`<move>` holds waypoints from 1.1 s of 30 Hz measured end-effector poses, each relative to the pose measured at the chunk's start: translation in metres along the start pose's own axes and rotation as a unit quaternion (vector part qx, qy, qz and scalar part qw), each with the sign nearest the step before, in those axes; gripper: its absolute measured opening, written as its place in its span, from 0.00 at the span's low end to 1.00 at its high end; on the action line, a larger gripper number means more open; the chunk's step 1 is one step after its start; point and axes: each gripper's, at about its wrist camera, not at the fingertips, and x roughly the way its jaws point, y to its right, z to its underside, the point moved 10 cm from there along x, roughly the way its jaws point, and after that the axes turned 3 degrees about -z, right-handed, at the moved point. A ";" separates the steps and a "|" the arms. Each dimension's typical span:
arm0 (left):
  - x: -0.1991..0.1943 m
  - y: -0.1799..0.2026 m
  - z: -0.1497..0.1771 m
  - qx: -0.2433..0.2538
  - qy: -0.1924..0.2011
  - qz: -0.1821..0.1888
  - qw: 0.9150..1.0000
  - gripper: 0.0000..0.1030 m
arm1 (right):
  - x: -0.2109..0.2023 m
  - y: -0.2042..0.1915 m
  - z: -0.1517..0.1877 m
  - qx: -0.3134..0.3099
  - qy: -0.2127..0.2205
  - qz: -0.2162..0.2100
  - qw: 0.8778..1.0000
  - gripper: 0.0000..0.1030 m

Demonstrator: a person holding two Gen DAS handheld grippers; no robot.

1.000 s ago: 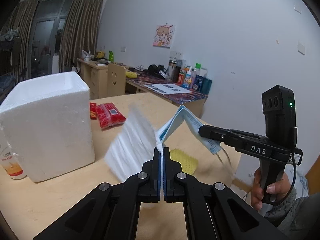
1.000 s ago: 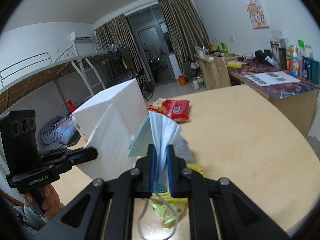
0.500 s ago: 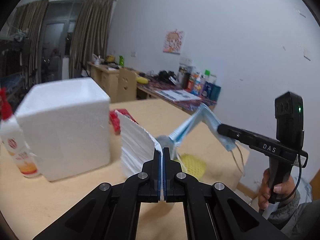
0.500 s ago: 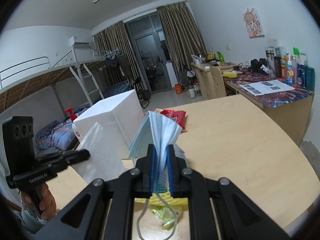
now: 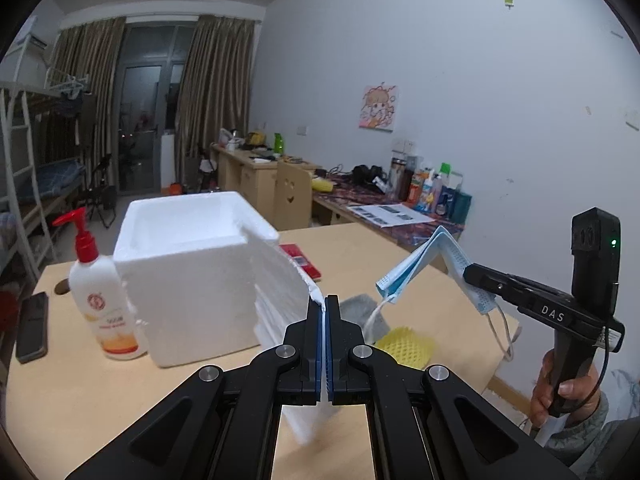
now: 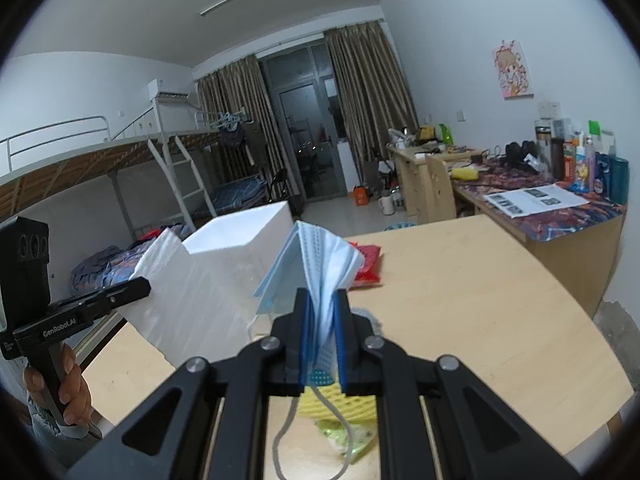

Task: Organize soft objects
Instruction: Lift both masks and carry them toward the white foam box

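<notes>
The left tool (image 5: 324, 308) has its jaws pressed together on the edge of a white ribbed foam sheet (image 5: 280, 292). The sheet is thin, flexible and finely corrugated; it curves upward and to the left from the grip, held in the air just in front of the near right corner of the white rigid foam box (image 5: 188, 280). In the right wrist view the same sheet (image 6: 188, 300) hangs as a broad panel from the left tool (image 6: 142, 286), with its long axis running from upper left to lower right.

The right tool (image 6: 322, 312) pinches a pale blue pleated face mask (image 6: 316, 264). The mask is soft non-woven fabric, folded double, with its fold ridge pointing up and away from the tool. One white elastic ear loop (image 6: 312, 432) dangles below the jaws. In the left wrist view the mask (image 5: 432, 264) forms an inverted V above the light wooden desk (image 5: 400, 256), clear of its surface.

A yellow nubbed pad (image 5: 404, 346) lies flat on the desk below the mask, beside a grey soft item (image 5: 360, 306) that is partly hidden. A white pump bottle with a red dispenser (image 5: 100, 292) stands upright, just left of the box. A red plastic packet (image 6: 368, 266) lies flat beyond the box.
</notes>
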 end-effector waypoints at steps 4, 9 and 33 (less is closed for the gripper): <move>-0.011 -0.006 0.003 -0.002 0.005 -0.015 1.000 0.01 | 0.002 -0.010 0.001 -0.006 -0.001 -0.012 1.000 0.14; -0.032 -0.010 -0.001 0.001 0.021 -0.036 0.999 0.01 | 0.004 -0.032 -0.002 -0.020 0.003 -0.035 0.999 0.14; -0.082 -0.068 0.006 -0.031 0.037 -0.131 0.990 0.01 | 0.043 -0.118 -0.005 -0.083 -0.018 -0.113 0.990 0.14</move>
